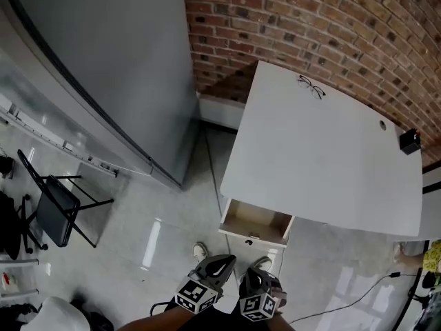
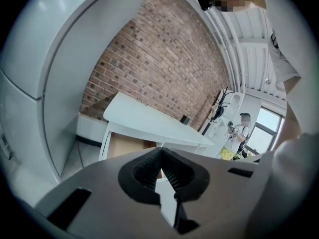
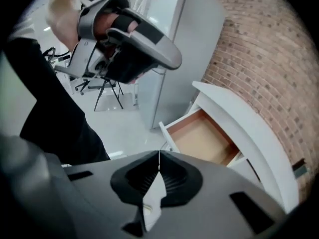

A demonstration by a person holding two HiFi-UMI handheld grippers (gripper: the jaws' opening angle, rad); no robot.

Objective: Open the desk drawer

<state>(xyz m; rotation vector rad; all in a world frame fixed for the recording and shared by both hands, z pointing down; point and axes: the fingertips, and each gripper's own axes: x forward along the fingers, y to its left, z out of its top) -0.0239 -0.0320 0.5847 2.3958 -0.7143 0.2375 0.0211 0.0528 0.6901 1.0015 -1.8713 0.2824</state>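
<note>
Black chair: standing on the floor, far left.
Left tool: hovering near the drawer front, jaws pressing together on nothing.
Drawer: sticking out open beneath the white counter, its wooden inside showing.
Right tool: hanging just beside the left one, jaws pressing together, gripping nothing.

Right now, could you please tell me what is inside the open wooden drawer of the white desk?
The white-fronted wooden drawer shows only its bare, light-brown floor; nothing lies in the visible part. Its rear end is hidden under the white desk top.
</note>
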